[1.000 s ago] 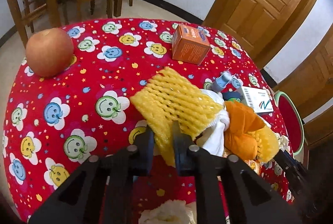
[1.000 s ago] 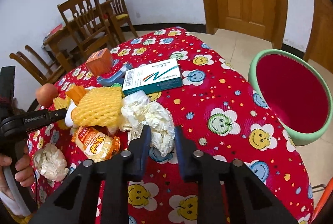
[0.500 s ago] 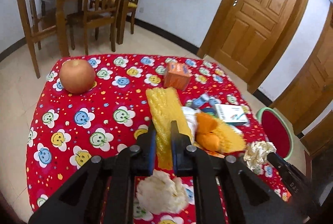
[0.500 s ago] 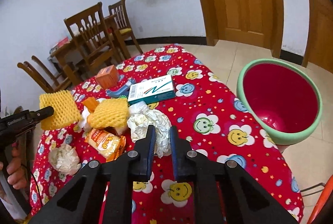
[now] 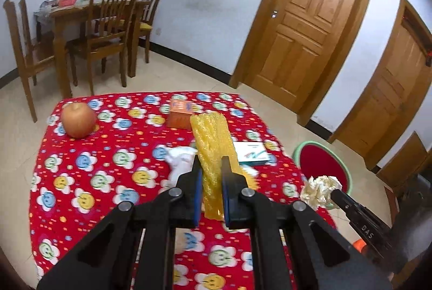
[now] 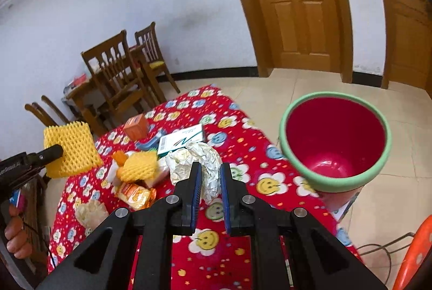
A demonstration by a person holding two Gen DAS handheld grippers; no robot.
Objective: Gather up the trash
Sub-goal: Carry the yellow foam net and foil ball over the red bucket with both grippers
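"DAS" stands in pale letters on the black right gripper (image 5: 333, 193), just beside the crumpled paper ball (image 5: 320, 188). "GenRobot.AI" runs along the left gripper (image 6: 55, 151). Print on the white medicine box (image 6: 179, 140) is too blurred to read.

On the table (image 6: 243, 144), the box (image 6: 180, 140) lies behind the heaped wrappers (image 6: 137, 168); the carton (image 6: 136, 126) sits farther left, the apple (image 5: 78, 120) at the far left corner. The bin (image 6: 334, 141) stands right of the table.
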